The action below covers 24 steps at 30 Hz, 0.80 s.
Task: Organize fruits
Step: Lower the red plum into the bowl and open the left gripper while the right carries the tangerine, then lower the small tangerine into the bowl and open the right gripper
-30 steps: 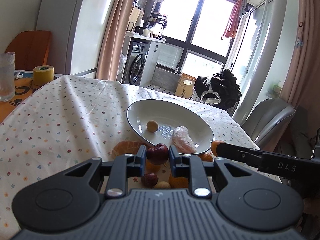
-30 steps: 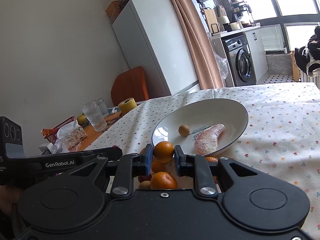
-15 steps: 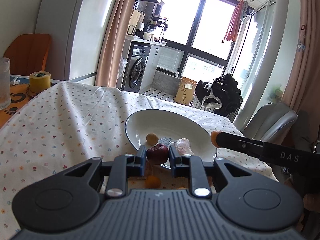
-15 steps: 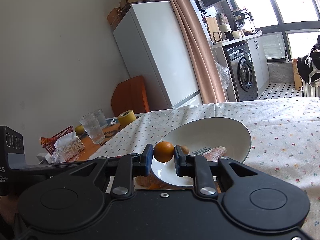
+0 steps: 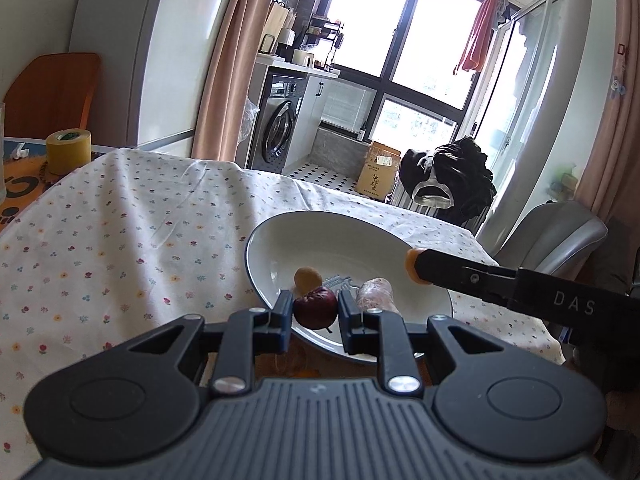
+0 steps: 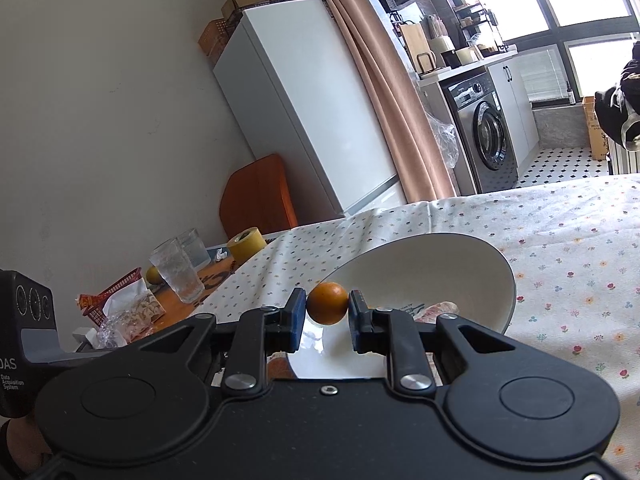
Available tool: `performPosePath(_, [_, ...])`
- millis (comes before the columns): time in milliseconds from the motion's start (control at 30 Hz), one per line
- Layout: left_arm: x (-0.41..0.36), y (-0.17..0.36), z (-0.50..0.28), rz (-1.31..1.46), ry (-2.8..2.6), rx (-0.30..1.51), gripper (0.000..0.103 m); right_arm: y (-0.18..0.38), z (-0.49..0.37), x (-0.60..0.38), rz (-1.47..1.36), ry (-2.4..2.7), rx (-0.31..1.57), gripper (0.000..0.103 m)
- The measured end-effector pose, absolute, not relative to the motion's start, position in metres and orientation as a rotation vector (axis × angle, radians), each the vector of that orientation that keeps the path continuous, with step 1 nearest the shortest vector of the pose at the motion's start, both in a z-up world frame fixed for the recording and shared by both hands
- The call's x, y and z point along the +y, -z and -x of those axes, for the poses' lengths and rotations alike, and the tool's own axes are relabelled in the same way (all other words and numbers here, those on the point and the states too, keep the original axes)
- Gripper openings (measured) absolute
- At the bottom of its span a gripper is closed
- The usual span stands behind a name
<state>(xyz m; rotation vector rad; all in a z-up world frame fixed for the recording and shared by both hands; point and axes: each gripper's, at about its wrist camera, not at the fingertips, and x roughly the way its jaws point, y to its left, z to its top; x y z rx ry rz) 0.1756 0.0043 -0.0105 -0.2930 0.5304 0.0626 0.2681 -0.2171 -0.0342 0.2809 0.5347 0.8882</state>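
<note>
Left hand-held gripper [image 5: 315, 309] grips red fruit [image 5: 315, 306], right hand-held gripper [image 6: 327, 305] w/ orange [image 6: 327, 303].

The bowl [image 5: 260, 240] looks like glazed white ceramic, glossy, with window light reflected on its inner wall. The cloth [image 5: 132, 232] over the worktop is a matt printed fabric, creased in soft folds. The left tongs [image 5: 314, 312] are matt black plastic with a ribbed housing and bright metal screw heads; they pinch a dark red fruit [image 5: 315, 306] with wrinkled, faintly shiny skin. The orange [image 6: 327, 303] in the right tongs [image 6: 327, 314] has a fine, slightly sheened peel. The drinking glass [image 6: 176, 276] is clear and textured.
</note>
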Motion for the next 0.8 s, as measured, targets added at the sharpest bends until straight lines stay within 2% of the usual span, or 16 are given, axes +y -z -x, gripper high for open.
performPosePath(667, [0.011, 0.026, -0.192, 0.313, -0.114, 0.573, 0.027, 0.056, -0.272, -0.210, -0.252, -0.861, 0.594, 0.021])
performPosePath(800, [0.016, 0.028, -0.185, 0.317, -0.137, 0.585, 0.028, 0.056, -0.269, -0.205, -0.247, -0.866, 0.589, 0.028])
